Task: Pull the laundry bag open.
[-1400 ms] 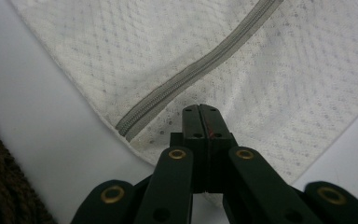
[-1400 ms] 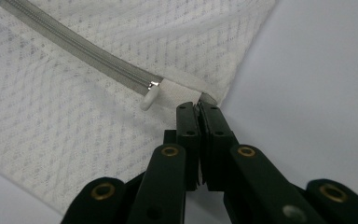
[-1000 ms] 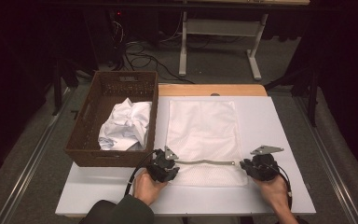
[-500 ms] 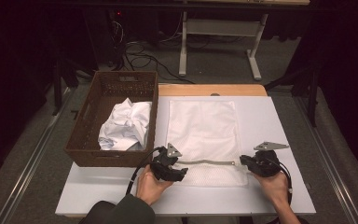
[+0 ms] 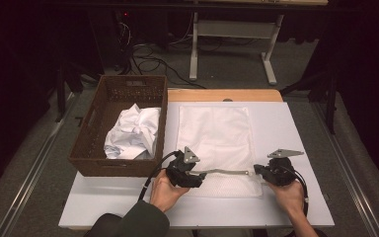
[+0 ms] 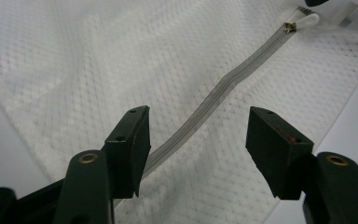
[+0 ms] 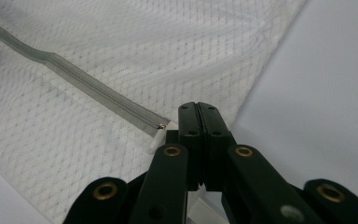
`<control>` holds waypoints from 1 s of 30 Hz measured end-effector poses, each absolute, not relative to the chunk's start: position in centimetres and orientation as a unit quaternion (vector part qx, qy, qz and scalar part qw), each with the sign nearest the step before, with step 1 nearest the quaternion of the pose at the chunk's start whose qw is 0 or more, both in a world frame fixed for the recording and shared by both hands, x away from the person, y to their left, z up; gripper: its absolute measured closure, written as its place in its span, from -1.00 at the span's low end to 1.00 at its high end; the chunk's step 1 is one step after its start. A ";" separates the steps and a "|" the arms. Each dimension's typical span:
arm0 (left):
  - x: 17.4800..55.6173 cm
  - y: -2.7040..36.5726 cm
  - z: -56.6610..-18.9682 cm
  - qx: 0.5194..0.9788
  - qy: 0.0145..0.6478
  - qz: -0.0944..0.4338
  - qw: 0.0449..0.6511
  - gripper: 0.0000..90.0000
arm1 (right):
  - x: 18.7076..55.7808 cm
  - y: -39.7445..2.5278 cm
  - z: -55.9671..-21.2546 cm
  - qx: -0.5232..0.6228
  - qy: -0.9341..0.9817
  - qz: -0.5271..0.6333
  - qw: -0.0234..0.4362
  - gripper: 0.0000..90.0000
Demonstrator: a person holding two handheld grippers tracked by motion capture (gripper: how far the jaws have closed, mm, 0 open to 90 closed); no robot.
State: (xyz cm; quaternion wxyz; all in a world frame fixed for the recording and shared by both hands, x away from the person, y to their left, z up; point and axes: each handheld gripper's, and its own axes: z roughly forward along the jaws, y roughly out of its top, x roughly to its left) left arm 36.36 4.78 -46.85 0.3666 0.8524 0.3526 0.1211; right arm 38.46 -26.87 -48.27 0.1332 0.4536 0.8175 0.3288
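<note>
Left gripper (image 6: pixel 193 140) let go since last look, jaws now wide, zipper (image 6: pixel 223 86) running between them. Right gripper (image 7: pixel 199 114) stayed clamped at mesh bag (image 5: pixel 217 138) corner, beside pull tab (image 7: pixel 156 140). Bag likely ready to unzip.

A brown wicker basket (image 5: pixel 90 129) sits at about nine o'clock on the white tabletop (image 5: pixel 296 143), its left side hanging past the board's edge. Crumpled white cloth (image 5: pixel 133 132) lies inside it, bunched toward the right wall. At twelve o'clock a strip of bare wooden table edge (image 5: pixel 224 95) shows beyond the white surface. Farther off, on the grey floor, a white metal stand (image 5: pixel 232 34) rises, with black cables (image 5: pixel 153 61) tangled at eleven o'clock.
</note>
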 end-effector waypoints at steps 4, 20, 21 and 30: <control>36.7 4.1 -47.1 0.858 0.346 0.117 0.362 -0.07 | 38.5 -26.7 -48.4 0.452 0.820 0.327 0.132 1.00; 37.7 0.8 -48.4 0.869 0.336 0.100 0.350 -0.04 | 38.7 -25.8 -48.8 0.438 0.826 0.335 0.117 0.99; 37.8 0.7 -48.5 0.868 0.337 0.095 0.353 -0.03 | 38.7 -26.0 -48.7 0.441 0.824 0.335 0.118 1.00; 38.0 -1.2 -48.7 0.873 0.318 0.101 0.355 0.06 | 38.8 -26.4 -49.3 0.446 0.829 0.313 0.126 1.00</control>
